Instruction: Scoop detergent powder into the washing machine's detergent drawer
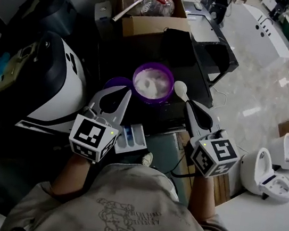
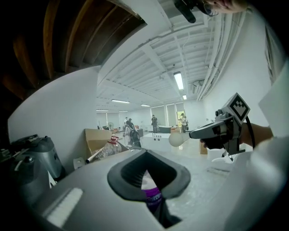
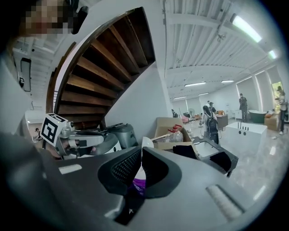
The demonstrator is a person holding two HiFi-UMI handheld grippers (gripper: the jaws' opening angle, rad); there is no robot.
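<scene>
Overhead only: drawer (image 1: 132, 139); right hand-held gripper (image 1: 190, 104) clamps spoon (image 1: 181, 88), left hand-held gripper (image 1: 117, 92) lid (image 1: 117, 82).

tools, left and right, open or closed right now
Left tool: closed on the purple tub.
Right tool: closed on the white spoon.

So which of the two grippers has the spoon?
The right gripper: a white spoon sticks out from its shut jaws. The left gripper grips the purple tub instead.
</scene>
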